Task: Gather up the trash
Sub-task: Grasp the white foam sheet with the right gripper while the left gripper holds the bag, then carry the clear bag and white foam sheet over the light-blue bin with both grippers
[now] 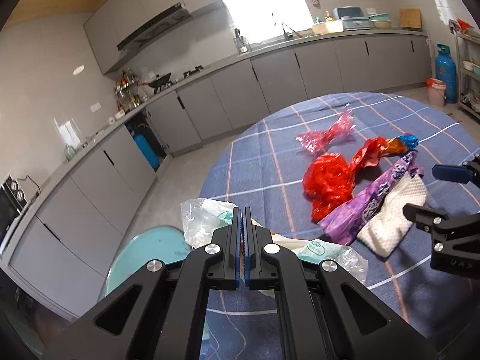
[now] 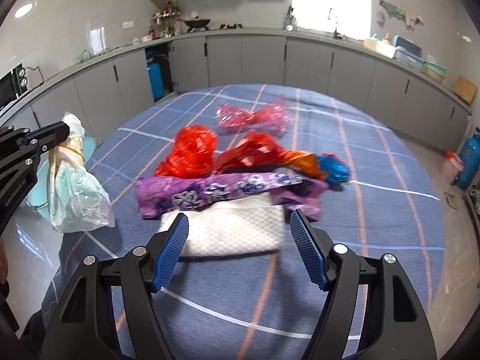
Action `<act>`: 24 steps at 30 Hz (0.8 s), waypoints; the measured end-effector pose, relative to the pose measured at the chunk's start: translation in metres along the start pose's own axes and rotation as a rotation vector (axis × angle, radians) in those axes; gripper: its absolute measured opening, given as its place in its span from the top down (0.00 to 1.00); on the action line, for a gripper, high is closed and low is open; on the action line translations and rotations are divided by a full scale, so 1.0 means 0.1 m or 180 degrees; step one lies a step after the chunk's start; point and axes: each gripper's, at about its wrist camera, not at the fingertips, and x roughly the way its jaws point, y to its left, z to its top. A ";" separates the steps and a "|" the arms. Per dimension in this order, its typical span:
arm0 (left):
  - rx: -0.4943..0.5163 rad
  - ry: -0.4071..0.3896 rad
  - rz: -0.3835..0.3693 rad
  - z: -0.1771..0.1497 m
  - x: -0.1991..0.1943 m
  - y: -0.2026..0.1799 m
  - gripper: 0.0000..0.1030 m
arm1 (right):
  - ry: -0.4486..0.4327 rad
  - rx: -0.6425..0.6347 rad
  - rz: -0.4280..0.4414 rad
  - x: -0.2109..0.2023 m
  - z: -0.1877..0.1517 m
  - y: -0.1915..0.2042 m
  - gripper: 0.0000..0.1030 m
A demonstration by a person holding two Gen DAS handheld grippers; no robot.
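My left gripper [image 1: 243, 213] is shut on the rim of a clear plastic bag [image 1: 204, 222] with green print; the bag [image 2: 75, 198] hangs from it at the table's left edge. Trash lies on the blue checked tablecloth [image 2: 375, 210]: a white paper towel [image 2: 234, 231], a purple wrapper [image 2: 216, 195], a crumpled red bag [image 2: 192, 150], a red-orange-blue wrapper [image 2: 300, 159] and a pink wrapper [image 2: 258, 117]. My right gripper [image 2: 240, 234] is open, its fingers on either side of the paper towel's near edge. It also shows in the left wrist view [image 1: 432, 189].
A teal stool [image 1: 144, 258] stands beside the table under the bag. Grey kitchen cabinets [image 2: 246, 57] and a counter run along the walls. Blue gas cylinders [image 2: 468, 159] and a pink bin [image 1: 435, 91] stand on the floor at right.
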 end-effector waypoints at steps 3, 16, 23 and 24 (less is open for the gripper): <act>-0.0039 0.0053 -0.0030 -0.06 0.07 0.03 0.99 | 0.0141 -0.0011 0.0055 0.12 0.00 0.06 0.36; -0.0145 0.0033 -0.0155 -0.13 0.08 0.11 0.99 | 0.0347 -0.0119 0.0120 0.14 -0.06 0.18 0.94; -0.0179 -0.0024 -0.0152 -0.12 0.00 0.18 0.99 | 0.0199 -0.0114 0.0064 -0.06 -0.02 0.15 0.95; -0.0184 -0.0033 -0.0151 -0.12 -0.02 0.20 0.99 | 0.0164 -0.0121 0.0052 -0.11 0.00 0.15 0.95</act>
